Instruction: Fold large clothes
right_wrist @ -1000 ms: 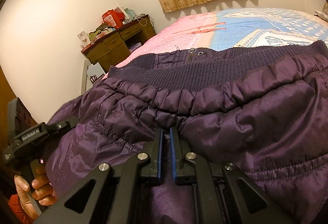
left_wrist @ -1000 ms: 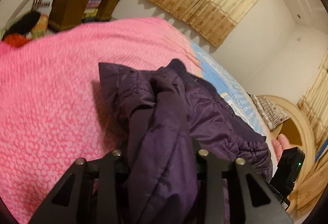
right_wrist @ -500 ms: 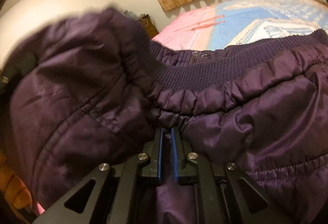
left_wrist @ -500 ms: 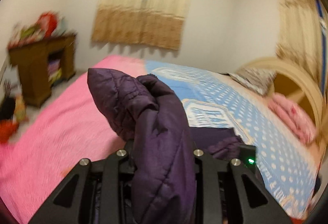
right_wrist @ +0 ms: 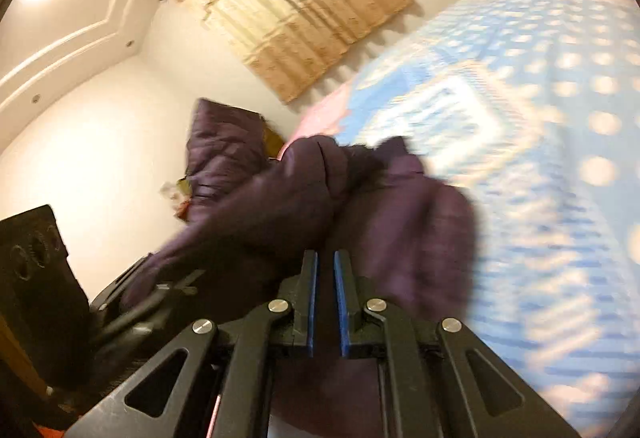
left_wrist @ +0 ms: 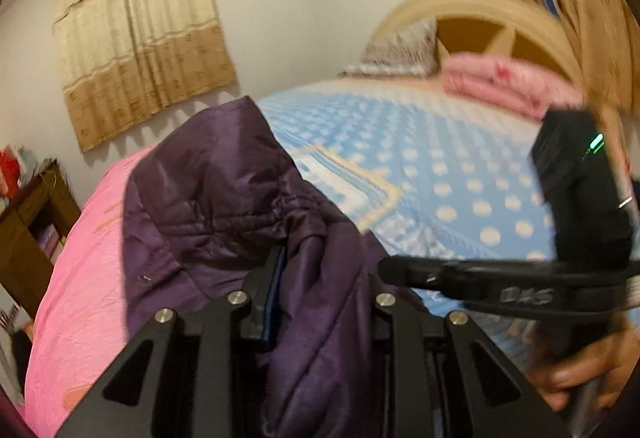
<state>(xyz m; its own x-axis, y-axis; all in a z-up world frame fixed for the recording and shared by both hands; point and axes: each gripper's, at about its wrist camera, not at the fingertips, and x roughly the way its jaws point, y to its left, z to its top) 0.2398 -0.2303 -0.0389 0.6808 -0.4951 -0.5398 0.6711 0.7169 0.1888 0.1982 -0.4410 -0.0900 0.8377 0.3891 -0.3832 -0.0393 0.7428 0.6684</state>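
Observation:
A dark purple quilted jacket [left_wrist: 208,197] hangs lifted above the bed. My left gripper [left_wrist: 320,270] is shut on a thick bunch of it, and the fabric drapes over its fingers. In the right wrist view the same jacket [right_wrist: 304,197] is bunched in front of my right gripper [right_wrist: 325,262]. The blue pads [right_wrist: 313,298] stand close together with a narrow gap; fabric lies just beyond the tips. The right gripper's body [left_wrist: 576,197] shows in the left wrist view at the right, held by a hand. The left gripper's body [right_wrist: 36,270] shows at the left of the right wrist view.
The bed has a pink blanket [left_wrist: 80,278] on the left part and a blue dotted cover [left_wrist: 420,165] on the right. A folded pink blanket [left_wrist: 508,85], a pillow and a curved wooden headboard [left_wrist: 480,21] are at the far end. A wooden desk [left_wrist: 28,230] stands left.
Both grippers have swung up and towards the head of the bed, lifting the jacket off the pink blanket. The jacket now hangs bunched between them.

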